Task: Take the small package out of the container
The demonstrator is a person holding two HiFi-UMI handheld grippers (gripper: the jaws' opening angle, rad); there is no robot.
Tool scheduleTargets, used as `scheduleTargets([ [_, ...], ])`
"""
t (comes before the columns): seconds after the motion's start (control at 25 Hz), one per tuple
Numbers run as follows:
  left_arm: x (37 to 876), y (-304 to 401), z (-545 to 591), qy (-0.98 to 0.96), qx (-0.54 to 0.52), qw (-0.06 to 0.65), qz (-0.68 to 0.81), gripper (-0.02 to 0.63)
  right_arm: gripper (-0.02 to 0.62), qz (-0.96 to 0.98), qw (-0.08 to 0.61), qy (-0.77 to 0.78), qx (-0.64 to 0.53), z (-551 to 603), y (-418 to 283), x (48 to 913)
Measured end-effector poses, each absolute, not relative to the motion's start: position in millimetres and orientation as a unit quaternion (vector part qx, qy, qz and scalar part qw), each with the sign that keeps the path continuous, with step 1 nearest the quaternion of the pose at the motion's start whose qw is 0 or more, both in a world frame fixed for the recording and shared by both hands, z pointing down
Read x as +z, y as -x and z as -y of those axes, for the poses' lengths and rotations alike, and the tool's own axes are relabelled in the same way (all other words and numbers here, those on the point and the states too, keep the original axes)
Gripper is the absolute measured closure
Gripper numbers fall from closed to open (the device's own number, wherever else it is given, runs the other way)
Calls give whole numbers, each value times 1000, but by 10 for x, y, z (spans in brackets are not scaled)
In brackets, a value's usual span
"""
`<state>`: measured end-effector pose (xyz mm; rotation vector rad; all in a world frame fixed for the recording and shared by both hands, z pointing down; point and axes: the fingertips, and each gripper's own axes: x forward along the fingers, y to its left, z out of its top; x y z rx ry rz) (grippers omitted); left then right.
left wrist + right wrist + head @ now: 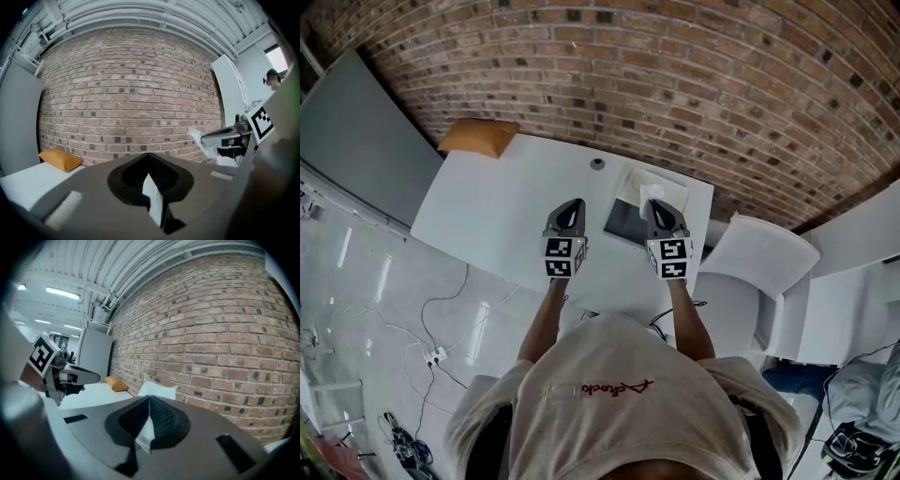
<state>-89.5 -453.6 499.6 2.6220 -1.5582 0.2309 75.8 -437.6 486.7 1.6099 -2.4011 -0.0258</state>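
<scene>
Tongs on the right [149, 397] clench the small white plastic package [157, 389] at their tips, over the grey rectangular container [623, 223]; left tongs [148, 154] beside them are clenched empty. So thin a pinch could slip, dropping it back in. White desk [506, 206], orange cushion [478, 138], brick wall [675, 75] lie beyond.

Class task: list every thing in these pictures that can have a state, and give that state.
left claw, shut, empty
right claw, shut on the small package
small package, gripped, held above the table
container, open-topped, resting on the table
orange cushion, lying on the table's far left corner
</scene>
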Motion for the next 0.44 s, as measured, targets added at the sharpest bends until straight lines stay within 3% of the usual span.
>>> scheduleTargets([
  [0.44, 5071, 977, 4604, -854, 78, 51, 512, 597, 586, 826, 133, -548, -4, 4446, -698, 4933],
])
